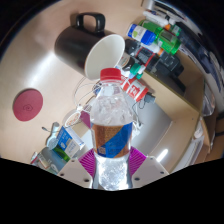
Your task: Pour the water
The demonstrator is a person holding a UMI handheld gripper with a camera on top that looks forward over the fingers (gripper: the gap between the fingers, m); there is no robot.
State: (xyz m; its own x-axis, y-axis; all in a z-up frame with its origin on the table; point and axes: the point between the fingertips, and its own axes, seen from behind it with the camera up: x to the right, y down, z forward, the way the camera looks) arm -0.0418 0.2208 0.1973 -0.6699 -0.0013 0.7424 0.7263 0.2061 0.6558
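Gripper (110, 165) clenched on a clear water bottle (108, 125) with red cap and blue-orange label, both purple pads (91, 163) pressing its sides. Bottle upright between the fingers, cap pointing 12 o'clock toward a white bowl (105, 54) beside a black kettle (78, 42). Red disc (27, 101) on the table (40, 75) at 9 o'clock; green bottle (167, 40) among clutter at 1 o'clock.

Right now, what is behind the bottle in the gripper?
Behind the bottle held in the gripper stand a white cup and a black kettle. The bottle covers the table directly behind it.
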